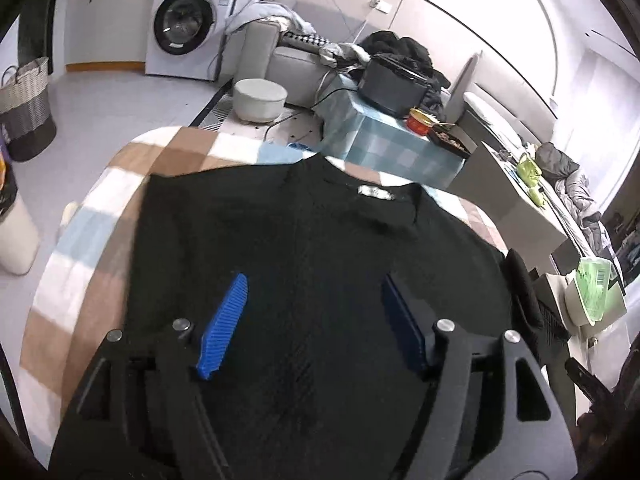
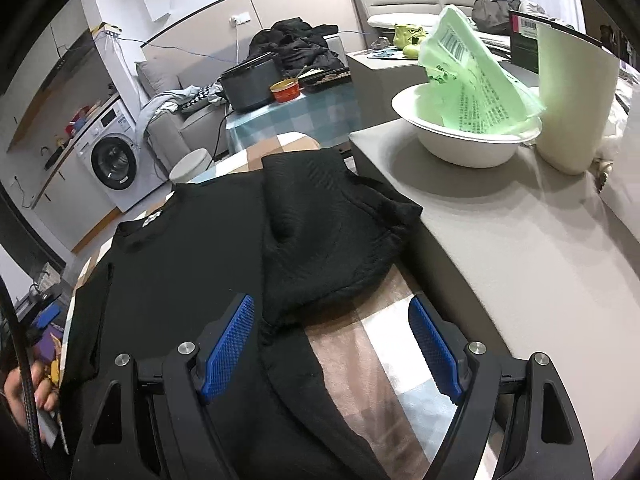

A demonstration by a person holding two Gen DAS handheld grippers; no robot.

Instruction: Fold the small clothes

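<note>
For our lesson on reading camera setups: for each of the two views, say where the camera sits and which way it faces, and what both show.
Left wrist: on the left gripper, angled down over the black shirt; its open blue pads show.
Right wrist: on the right gripper, angled down at the shirt's folded sleeve; open pads, plus a hand.
Shared: shirt, checked cloth, washing machine.

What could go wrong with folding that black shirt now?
The folded-over sleeve looks bunched, so the shirt may end up lumpy. It lies close to the grey table's edge and could snag there. Both grippers' jaws are open, holding nothing, so a careless grab might pinch the checked cloth too.
</note>
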